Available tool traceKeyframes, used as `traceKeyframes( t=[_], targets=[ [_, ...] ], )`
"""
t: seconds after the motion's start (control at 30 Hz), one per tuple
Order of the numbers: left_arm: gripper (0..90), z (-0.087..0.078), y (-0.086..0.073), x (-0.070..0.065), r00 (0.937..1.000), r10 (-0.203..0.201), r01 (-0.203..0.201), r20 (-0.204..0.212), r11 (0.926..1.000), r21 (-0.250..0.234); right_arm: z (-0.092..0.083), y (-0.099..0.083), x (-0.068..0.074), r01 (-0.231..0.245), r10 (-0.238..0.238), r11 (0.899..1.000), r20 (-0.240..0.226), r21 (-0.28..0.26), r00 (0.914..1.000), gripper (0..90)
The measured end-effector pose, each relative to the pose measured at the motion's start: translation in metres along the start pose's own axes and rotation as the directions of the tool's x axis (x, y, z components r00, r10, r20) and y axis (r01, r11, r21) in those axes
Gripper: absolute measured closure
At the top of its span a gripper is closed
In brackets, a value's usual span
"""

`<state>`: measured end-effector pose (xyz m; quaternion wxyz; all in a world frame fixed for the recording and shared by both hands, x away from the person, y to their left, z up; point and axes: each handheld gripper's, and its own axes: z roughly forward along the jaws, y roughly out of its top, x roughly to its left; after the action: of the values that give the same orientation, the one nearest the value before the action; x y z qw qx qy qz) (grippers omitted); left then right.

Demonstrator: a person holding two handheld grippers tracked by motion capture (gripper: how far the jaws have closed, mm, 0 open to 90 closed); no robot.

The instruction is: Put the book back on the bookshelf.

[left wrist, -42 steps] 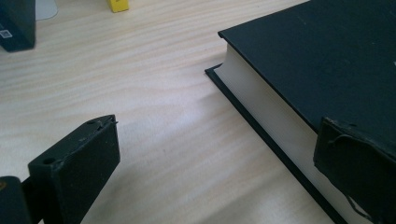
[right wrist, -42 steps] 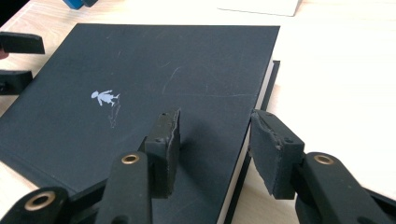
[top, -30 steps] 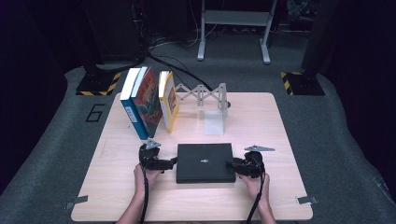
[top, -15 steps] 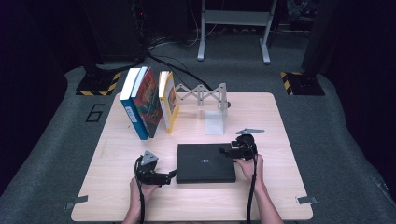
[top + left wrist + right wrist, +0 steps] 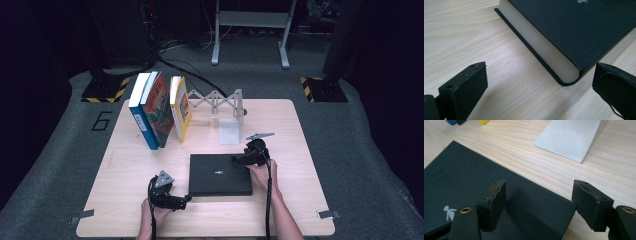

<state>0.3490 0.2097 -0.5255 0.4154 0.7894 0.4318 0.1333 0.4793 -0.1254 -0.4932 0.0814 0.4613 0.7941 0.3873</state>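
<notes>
A black hardcover book (image 5: 220, 175) lies flat on the wooden table (image 5: 290, 125), with a small white figure on its cover (image 5: 449, 212). My left gripper (image 5: 186, 200) rests low at the book's near left corner. It is open, and the rounded spine corner (image 5: 570, 75) lies just ahead between its jaws, untouched. My right gripper (image 5: 236, 160) hovers open over the book's far right corner (image 5: 570, 206). Its jaws have just been closing a little, and their pads (image 5: 497, 202) press on nothing; the cover lies under the gap.
Three upright books, blue (image 5: 140, 112), dark illustrated (image 5: 159, 107) and yellow (image 5: 180, 107), lean together at the back left. A folding metal lattice (image 5: 215, 100) ends in a pale bookend plate (image 5: 230, 131), also close ahead of the right gripper (image 5: 571, 137).
Both grippers have left the book's sides. The left one drew back to the near left corner; the right one moved away to the far right corner and its jaws stand wider.
</notes>
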Motion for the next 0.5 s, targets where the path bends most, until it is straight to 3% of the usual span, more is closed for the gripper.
traceKeyframes(
  t=[0.1,0.23,0.5],
  targets=[
    [0.0,0.003,0.002,0.002,0.9996,-0.004,0.003,0.029,1.0000,0.005,-0.003,-0.003,-0.003,-0.013,0.013,1.000,-0.014,0.000,0.9998,31.8],
    [0.0,0.007,0.006,0.004,0.9997,-0.010,0.011,0.022,0.9999,-0.010,-0.008,-0.007,-0.004,-0.015,0.015,1.000,-0.022,0.008,0.9996,33.4],
    [0.0,0.009,0.016,0.018,0.9999,-0.015,0.015,0.001,0.9998,0.014,-0.024,-0.024,-0.003,-0.048,0.048,0.999,-0.022,-0.001,0.9986,36.7]
  ],
)
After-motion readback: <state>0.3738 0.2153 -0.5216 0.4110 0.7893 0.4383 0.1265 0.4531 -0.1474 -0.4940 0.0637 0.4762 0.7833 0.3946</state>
